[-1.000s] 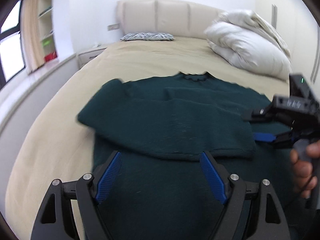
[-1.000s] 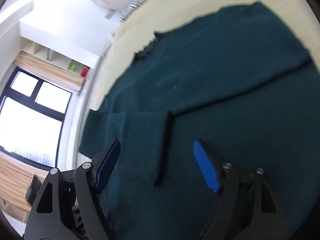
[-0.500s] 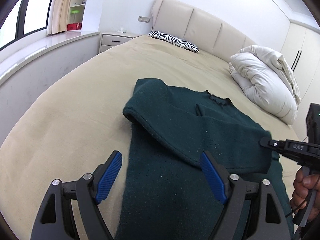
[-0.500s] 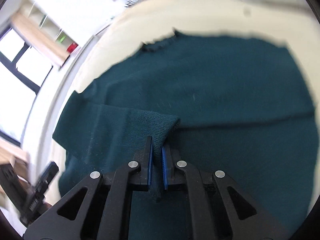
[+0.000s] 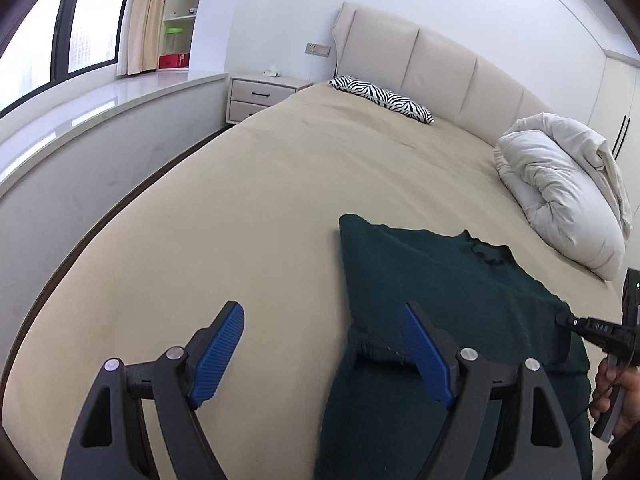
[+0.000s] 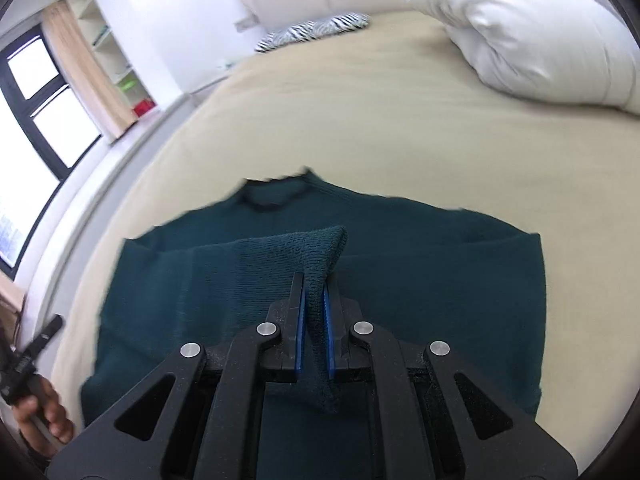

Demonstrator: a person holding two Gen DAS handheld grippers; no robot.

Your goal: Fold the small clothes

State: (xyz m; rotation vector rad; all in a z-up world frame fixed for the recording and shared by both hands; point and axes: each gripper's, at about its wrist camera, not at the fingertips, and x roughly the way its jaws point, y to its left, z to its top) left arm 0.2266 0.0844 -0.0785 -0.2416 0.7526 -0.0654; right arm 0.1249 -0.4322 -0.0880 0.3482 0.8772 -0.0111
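A dark green knit sweater (image 5: 432,280) lies flat on the beige bed, collar toward the headboard. It also shows in the right wrist view (image 6: 420,256). My right gripper (image 6: 314,320) is shut on the sleeve cuff (image 6: 320,248) and holds it lifted over the sweater's body. The right gripper's tip also shows at the right edge of the left wrist view (image 5: 592,326). My left gripper (image 5: 324,352) is open and empty, low over the sweater's left edge; its right finger is over the fabric, its left finger over the bedsheet.
The beige bed (image 5: 260,200) reaches to a padded headboard (image 5: 432,60). A zebra pillow (image 5: 380,98) lies at the head. A white duvet (image 5: 560,192) is bundled at the right. A nightstand (image 5: 260,96) and a window ledge (image 5: 80,112) lie left.
My right gripper closed on the sleeve cuff and lifted it over the sweater body. My left gripper swung left, so the sweater sits further right in its view.
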